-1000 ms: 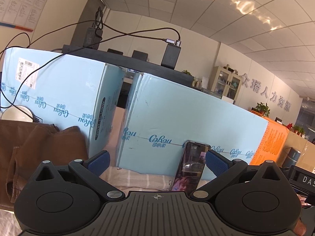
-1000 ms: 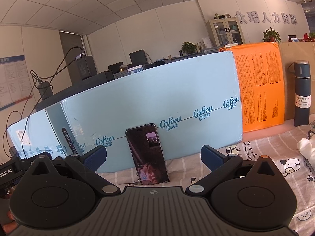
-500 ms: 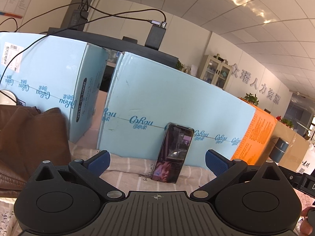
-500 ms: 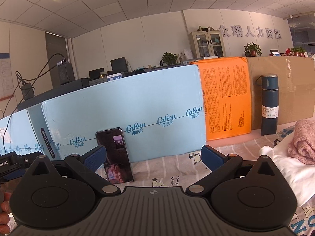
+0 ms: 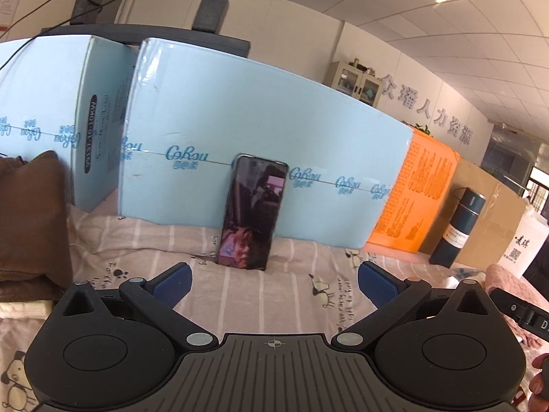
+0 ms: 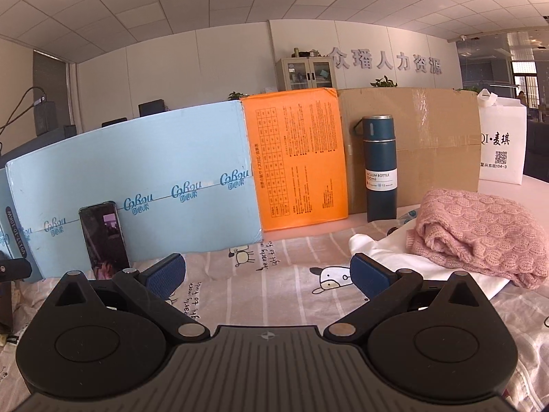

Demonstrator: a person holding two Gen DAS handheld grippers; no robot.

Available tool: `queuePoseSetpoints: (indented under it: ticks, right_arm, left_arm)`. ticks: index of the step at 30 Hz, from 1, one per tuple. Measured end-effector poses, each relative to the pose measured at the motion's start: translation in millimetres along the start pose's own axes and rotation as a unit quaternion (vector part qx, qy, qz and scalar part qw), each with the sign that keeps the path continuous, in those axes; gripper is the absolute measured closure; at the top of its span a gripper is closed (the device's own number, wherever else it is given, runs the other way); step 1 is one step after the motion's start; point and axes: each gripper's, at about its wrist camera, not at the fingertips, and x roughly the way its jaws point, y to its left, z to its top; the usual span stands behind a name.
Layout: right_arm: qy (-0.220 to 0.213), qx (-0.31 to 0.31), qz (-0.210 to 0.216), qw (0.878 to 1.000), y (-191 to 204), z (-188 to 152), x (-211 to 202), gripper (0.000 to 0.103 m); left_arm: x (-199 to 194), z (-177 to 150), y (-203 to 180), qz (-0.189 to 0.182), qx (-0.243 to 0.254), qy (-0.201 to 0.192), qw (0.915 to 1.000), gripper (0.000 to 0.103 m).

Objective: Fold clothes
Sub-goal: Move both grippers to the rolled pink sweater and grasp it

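A pink knitted sweater (image 6: 477,230) lies bunched on a white garment (image 6: 405,257) at the right of the patterned sheet (image 6: 274,292). A folded brown garment (image 5: 31,226) lies at the left in the left wrist view. My right gripper (image 6: 267,274) is open and empty above the sheet, left of the pink sweater. My left gripper (image 5: 274,281) is open and empty above the sheet (image 5: 267,295), right of the brown garment. The pink sweater's edge also shows in the left wrist view (image 5: 511,281).
A phone (image 5: 254,213) leans upright against light blue boxes (image 5: 240,144). An orange box (image 6: 295,158), a cardboard box (image 6: 429,140), a dark blue vacuum bottle (image 6: 379,168) and a white bag (image 6: 501,144) stand along the back.
Both grippers have swung to the right and tilted down, so more of the sheet shows. The pink sweater and white garment have come fully into the right view. Both stay open.
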Motion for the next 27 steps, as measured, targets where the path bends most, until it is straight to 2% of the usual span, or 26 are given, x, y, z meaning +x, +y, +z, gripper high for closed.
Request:
queuePoseSetpoints:
  ticks: [4,9,12,14,17,19,23,27]
  right_arm:
    - [0.003,0.006,-0.023,1.000,-25,-10,0,0.000]
    - [-0.022,0.008,-0.074,0.997,-60,-19,-7,0.000]
    - [-0.022,0.030,-0.092,0.995,-89,-22,-8,0.000]
    - [-0.023,0.046,-0.101,0.994,-108,-21,-6,0.000]
    - [-0.037,0.085,-0.136,0.986,-144,-11,-2,0.000]
    - [-0.041,0.119,-0.157,0.980,-170,-4,2,0.000]
    - [-0.074,0.202,-0.196,0.957,-232,2,17,0.000]
    - [-0.107,0.262,-0.220,0.934,-279,-5,37,0.000]
  left_arm:
    - [20,-16,-43,-0.060,0.055,0.015,0.9965,0.000]
    - [46,-31,-96,-0.146,0.114,0.030,0.9823,0.000]
    - [63,-37,-118,-0.200,0.117,0.022,0.9725,0.000]
    - [77,-37,-131,-0.223,0.097,0.023,0.9697,0.000]
    - [99,-35,-149,-0.260,0.070,0.026,0.9628,0.000]
    - [115,-32,-159,-0.298,0.040,0.035,0.9530,0.000]
    - [152,-31,-176,-0.376,-0.038,0.083,0.9221,0.000]
    - [186,-37,-198,-0.419,-0.059,0.125,0.8973,0.000]
